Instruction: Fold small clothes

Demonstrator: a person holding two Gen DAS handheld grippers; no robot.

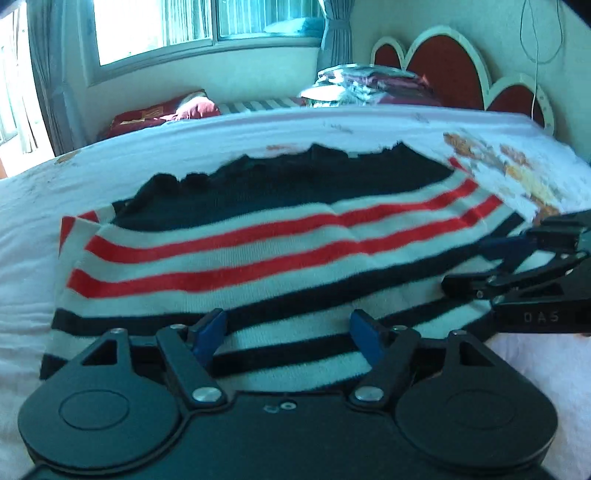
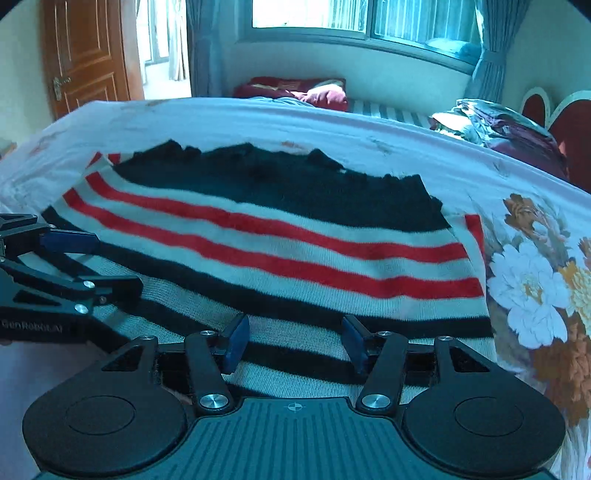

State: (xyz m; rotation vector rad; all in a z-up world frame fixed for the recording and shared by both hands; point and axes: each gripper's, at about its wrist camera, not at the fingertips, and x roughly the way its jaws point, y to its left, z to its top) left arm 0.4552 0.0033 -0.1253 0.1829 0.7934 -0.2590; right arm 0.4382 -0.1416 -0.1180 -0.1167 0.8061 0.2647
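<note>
**Lying flat: one striped sweater, two tools**

Counting first: one sweater (image 1: 280, 236), two tools, one bed (image 1: 29, 229), one pile of folded clothes (image 1: 369, 83) at the bed's far edge beside the red headboard (image 1: 454, 62), one dark red cushion (image 1: 166, 112) under the window (image 1: 155, 26), and one brown door (image 2: 85, 55) seen in the right wrist view.

The sweater is a knit with bands running across it: solid dark navy at the far end, then two red stripes on white, then dark stripes on white nearest the cameras. Its far hem looks ragged or wavy against the sheet. At one far corner a bit of red-and-white fabric pokes out from under the navy part, so a layer seems tucked beneath. It lies spread flat on the white sheet, in the middle of the bed toward the near edge, next to the flower print (image 2: 535, 280) on the headboard side.

Its stripes and long axis run side to side, parallel to the bed's near edge; the navy end points at the far edge and the window.

Left tool (image 1: 288, 332) stands wide, blue pads apart over the near dark stripes, nothing pinched. Right tool (image 2: 293, 339) is somewhat narrower but also parted over the same near hem, gripping nothing. Each tool shows at the side of the other's view.
</note>
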